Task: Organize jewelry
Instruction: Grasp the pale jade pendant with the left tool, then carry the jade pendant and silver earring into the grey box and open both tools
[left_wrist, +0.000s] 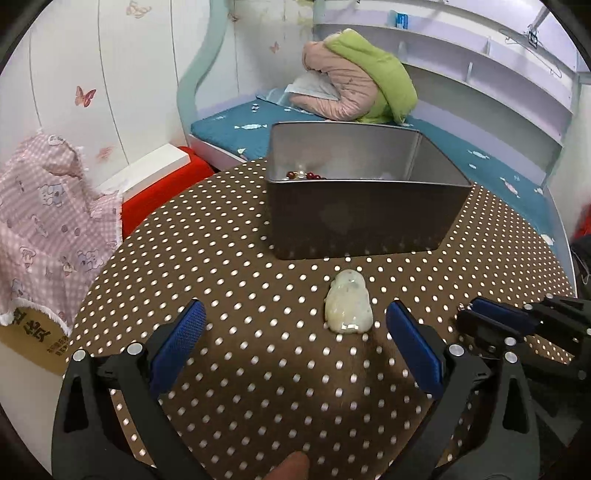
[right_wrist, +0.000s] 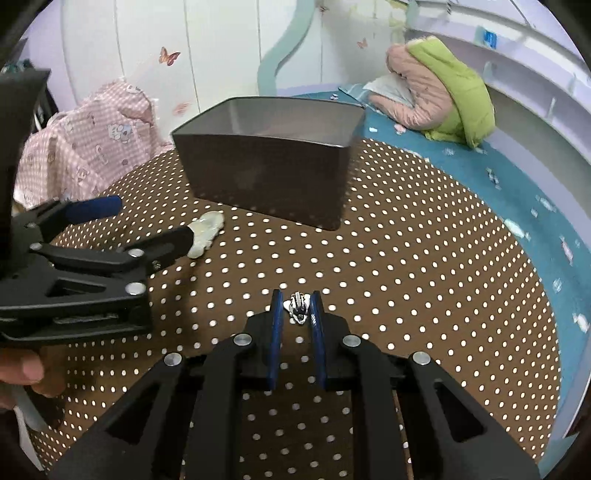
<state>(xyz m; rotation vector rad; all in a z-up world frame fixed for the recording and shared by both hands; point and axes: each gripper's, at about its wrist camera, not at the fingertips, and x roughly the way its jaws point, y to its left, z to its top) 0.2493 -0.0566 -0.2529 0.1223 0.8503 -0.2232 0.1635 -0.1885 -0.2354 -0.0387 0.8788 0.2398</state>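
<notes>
While the right gripper (right_wrist: 297, 301) has its blue-padded fingers (right_wrist: 275, 325) closed onto a small silver trinket (right_wrist: 298, 312), pinching it just above the bench (right_wrist: 424, 277), the left gripper (left_wrist: 295, 325) stands wide open. Between and just ahead of its ribbed blue fingers (left_wrist: 177, 343) lies a pale jade pendant (left_wrist: 347, 308), smooth, glossy and rounded, flat on the cloth; no pad touches it in the left wrist view. The bench is round and covered in brown fabric with white polka dots. Beyond the pendant sits a rectangular metal tin (left_wrist: 362, 218), dull grey with rounded corners and a brushed inner wall, holding a strand of dark red beads (left_wrist: 304, 174) in its far left corner.
</notes>
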